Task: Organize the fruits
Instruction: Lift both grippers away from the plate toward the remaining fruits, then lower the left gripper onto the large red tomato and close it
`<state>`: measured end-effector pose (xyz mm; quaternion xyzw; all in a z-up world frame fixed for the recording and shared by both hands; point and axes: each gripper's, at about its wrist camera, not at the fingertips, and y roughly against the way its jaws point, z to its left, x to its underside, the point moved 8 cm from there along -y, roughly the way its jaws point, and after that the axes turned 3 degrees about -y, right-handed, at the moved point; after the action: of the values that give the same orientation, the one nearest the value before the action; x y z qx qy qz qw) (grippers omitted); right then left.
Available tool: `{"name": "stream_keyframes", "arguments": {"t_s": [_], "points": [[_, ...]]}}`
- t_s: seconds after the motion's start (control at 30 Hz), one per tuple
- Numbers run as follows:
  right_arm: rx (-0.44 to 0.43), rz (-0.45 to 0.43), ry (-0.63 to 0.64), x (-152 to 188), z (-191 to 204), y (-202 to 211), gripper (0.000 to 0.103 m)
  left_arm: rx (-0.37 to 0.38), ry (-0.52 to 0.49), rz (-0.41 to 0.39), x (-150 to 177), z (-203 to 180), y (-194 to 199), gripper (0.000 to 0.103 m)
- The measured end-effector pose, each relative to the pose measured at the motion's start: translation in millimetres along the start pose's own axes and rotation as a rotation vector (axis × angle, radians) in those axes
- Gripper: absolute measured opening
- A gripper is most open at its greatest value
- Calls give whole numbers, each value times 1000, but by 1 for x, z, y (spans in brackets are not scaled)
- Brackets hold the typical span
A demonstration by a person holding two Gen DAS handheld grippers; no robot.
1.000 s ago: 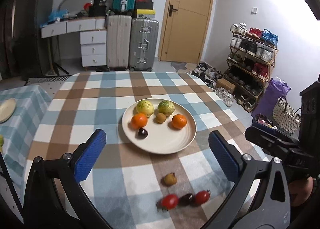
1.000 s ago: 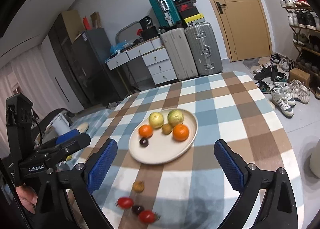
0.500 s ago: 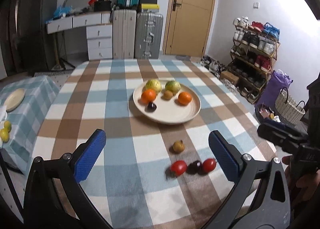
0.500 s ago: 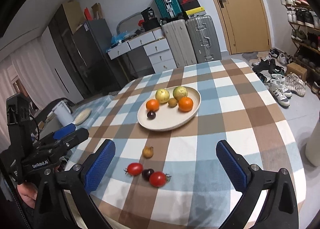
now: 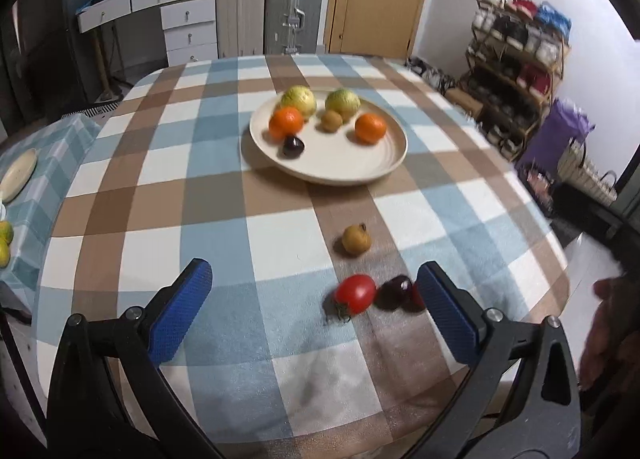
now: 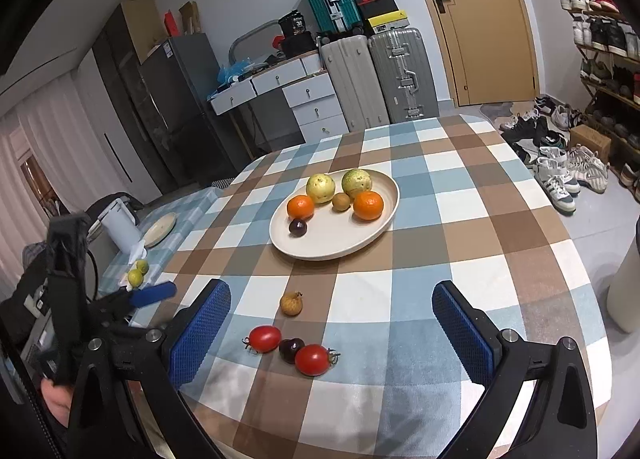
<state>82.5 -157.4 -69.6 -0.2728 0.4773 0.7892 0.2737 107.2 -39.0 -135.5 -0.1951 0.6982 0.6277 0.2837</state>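
Note:
A cream plate point(image 5: 352, 163) point(image 6: 320, 247) on the checked table holds two green-yellow fruits, two oranges, a small brown fruit and a dark plum. Nearer me on the cloth lie a brown fruit point(image 5: 356, 239) point(image 6: 291, 303), a red tomato point(image 5: 355, 293) point(image 6: 264, 338), a dark plum point(image 5: 396, 291) point(image 6: 291, 349) and a second tomato point(image 6: 313, 359), half hidden behind the right finger in the left wrist view. My left gripper point(image 5: 316, 315) is open and empty above the near table edge. My right gripper point(image 6: 330, 333) is open and empty, with the loose fruits between its fingers.
A lower side table at the left carries a small plate point(image 6: 160, 223) and yellow-green fruits point(image 6: 136, 277). Suitcases point(image 6: 396, 75), drawers and a door stand behind the table. A shoe rack point(image 5: 516, 39) and baskets are to the right. The left gripper also shows in the right wrist view point(image 6: 152, 295).
Both grippers have pulled back toward the near edge of the table and dropped lower. The plate looks farther and the loose fruits now lie between or just ahead of the fingers.

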Motion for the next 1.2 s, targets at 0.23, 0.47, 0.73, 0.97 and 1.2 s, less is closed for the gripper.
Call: {"name": "stream_keyframes", "arguments": {"t_s": [0.23,0.47,0.73,0.97,1.2], "points": [[1,-8,-16,-1,-6,6,103,17,-22,87,16,-9,-29,102],[-11,-9,-26,-1,-7,10,103,19,-58,126,25,-16,-43,92],[-28,-6,-28,0,-7,12,103,45,-66,154,27,-18,-54,71],[-35,0,-35,1,-7,13,103,68,-69,167,27,-23,-60,48],[-38,7,-36,3,-6,14,103,111,-66,182,29,-29,-62,26]]}}
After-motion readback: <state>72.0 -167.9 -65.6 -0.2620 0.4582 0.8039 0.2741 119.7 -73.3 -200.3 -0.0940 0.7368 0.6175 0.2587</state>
